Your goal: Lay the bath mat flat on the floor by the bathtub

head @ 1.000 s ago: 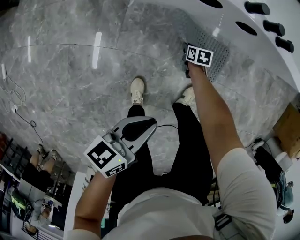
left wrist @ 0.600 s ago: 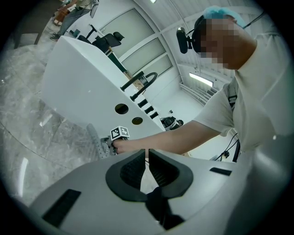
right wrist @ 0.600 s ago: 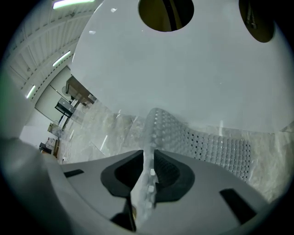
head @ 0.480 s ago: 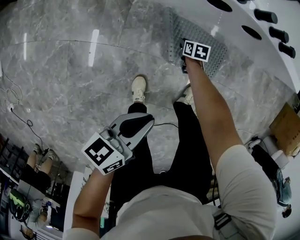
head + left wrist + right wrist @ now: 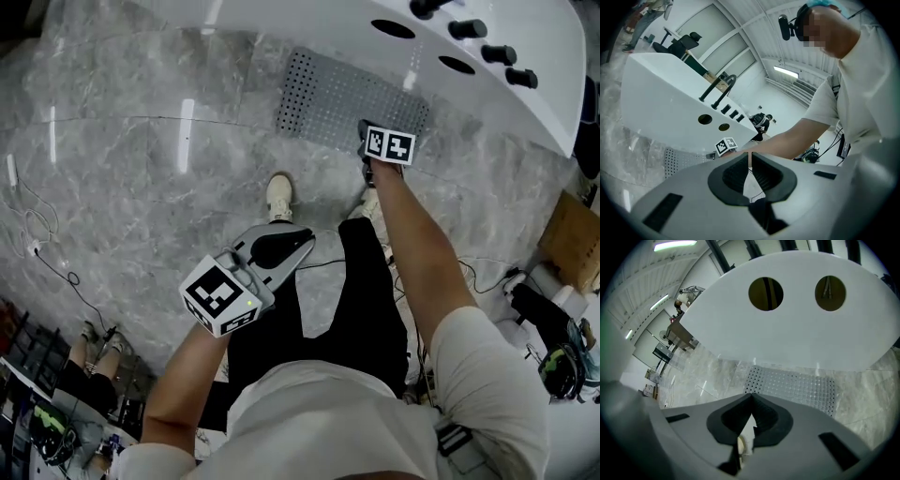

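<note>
The grey marble floor (image 5: 141, 169) spreads under both tongs. The white bathtub (image 5: 319, 23) stands ahead of the right tongs (image 5: 751, 397), its wall showing two round holes. The grey perforated bath mat (image 5: 347, 98) lies flat on the floor against the tub, just ahead of and below the right tongs, untouched by them. A white shoe (image 5: 278, 195) sits just ahead of the left tongs (image 5: 749, 157). Both tongs are pressed together with nothing between them. Each carries a cube with black-and-white square markers.
</note>
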The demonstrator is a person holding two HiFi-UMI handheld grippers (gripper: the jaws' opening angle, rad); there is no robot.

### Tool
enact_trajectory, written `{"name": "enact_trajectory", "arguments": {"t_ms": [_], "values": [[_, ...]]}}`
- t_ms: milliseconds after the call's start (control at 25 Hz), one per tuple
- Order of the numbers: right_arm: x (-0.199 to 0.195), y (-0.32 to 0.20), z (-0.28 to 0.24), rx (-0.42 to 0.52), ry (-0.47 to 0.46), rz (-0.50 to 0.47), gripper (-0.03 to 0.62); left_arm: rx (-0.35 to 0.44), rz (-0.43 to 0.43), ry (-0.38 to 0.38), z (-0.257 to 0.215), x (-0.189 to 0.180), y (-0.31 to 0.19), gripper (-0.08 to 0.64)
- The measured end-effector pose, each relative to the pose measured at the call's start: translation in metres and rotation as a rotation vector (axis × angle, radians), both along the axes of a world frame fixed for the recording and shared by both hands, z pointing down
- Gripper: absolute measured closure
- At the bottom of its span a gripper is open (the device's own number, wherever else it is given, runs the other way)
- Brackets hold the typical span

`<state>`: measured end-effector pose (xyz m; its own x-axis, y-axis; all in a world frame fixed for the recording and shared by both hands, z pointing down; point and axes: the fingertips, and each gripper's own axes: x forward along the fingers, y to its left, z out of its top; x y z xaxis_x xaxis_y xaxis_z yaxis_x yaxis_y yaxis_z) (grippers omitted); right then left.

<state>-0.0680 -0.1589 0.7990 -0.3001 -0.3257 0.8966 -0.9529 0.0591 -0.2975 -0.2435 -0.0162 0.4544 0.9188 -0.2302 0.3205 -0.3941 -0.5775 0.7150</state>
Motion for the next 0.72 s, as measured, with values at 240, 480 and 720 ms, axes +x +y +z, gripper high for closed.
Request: {"name": "enact_trajectory", "arguments": {"t_ms": [240, 480, 720], "values": [[0.016, 0.047, -0.083, 0.008, 0.007, 0.003, 0.581, 0.116, 0.145, -0.013, -0.052, 0.002, 0.015, 0.525], [0.014, 0.114, -0.179, 0.077, -0.043, -0.007, 0.581, 0.214, 0.304, -0.077, -0.089, 0.012, 0.049, 0.526], [0.009, 0.202, -0.266, 0.132, -0.073, -0.164, 0.582, 0.247, 0.312, -0.09, -0.128, 0.029, 0.086, 0.526]]}}
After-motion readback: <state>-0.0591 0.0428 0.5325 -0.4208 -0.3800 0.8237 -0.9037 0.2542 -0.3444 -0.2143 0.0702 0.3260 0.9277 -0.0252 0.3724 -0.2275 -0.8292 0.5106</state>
